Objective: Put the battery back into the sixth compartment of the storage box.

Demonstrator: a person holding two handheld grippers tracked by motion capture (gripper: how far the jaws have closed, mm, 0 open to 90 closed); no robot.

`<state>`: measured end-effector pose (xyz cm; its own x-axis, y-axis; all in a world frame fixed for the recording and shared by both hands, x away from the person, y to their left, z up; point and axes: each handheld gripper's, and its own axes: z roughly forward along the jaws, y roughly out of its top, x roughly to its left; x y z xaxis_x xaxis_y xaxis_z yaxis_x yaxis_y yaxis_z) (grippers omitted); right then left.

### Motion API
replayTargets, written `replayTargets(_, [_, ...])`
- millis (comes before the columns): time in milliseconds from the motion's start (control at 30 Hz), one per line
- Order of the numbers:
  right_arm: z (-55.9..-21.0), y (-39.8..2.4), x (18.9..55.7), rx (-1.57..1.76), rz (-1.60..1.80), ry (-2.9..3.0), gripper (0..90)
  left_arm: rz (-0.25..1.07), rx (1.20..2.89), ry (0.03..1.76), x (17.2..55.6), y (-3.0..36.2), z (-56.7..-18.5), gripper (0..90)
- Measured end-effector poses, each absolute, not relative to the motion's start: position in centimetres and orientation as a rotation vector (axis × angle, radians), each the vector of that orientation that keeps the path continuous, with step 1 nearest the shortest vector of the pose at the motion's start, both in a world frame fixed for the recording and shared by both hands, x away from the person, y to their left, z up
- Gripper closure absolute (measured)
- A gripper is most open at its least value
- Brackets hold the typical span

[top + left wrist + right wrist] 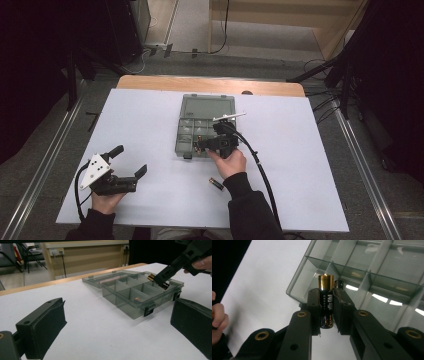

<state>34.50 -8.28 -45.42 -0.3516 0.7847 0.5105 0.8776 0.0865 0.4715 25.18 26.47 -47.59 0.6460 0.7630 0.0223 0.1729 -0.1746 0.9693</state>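
Observation:
A smoky clear compartment box (179, 140) lies open mid-table, its lid folded back. My right gripper (201, 145) hovers over the box's near row, shut on a black-and-gold battery (326, 302) that stands upright between the pads. In the left gripper view the same battery (151, 277) hangs tilted above the box (127, 306). Just behind it the dark end of a second battery (339, 284) shows in a compartment. My left gripper (129, 160) rests at the table's left, jaws wide open with nothing between them (117, 322).
One loose battery (216, 184) lies on the white tabletop near the right forearm. A small copper-coloured piece (137, 299) sits in a near compartment. The right gripper's cable (262, 172) trails back toward the front edge.

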Motion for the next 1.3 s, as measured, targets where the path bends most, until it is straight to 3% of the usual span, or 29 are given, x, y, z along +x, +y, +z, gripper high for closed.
replayTargets(533, [-45.8, -8.1, 35.2, -1.784, -1.165, -2.113, 76.3, 0.628, 1.703, 0.768, 25.2, 26.4, -47.6, 0.0])
replayTargets(600, [-45.8, -7.9, 35.2, -1.791, -1.156, -2.119, 60.6, 0.632, 1.701, 0.767, 25.2, 26.4, -47.6, 0.0])
replayTargets(733, [-45.2, -7.8, 34.8, -1.82, -1.171, -2.18, 53.1, 0.632, 1.704, 0.765, 25.2, 26.4, -47.6, 0.0])
replayTargets(800, [-44.9, -7.9, 34.5, -1.793, -1.197, -2.208, 43.7, 0.631, 1.706, 0.764, 25.1, 26.4, -47.6, 0.0])
replayTargets(900, [-44.4, -8.0, 33.8, -1.763, -1.225, -2.268, 8.8, 0.632, 1.705, 0.765, 25.1, 26.4, -47.6, 0.0])
replayTargets(967, [-44.1, -8.1, 33.5, -1.7, -1.223, -2.32, 0.0, 0.63, 1.706, 0.765, 25.2, 26.4, -47.6, 0.0])
replayTargets(1300, [-43.8, -8.0, 32.3, -1.551, -1.13, -2.47, 0.0, 0.632, 1.704, 0.766, 25.1, 26.4, -47.6, 0.0])
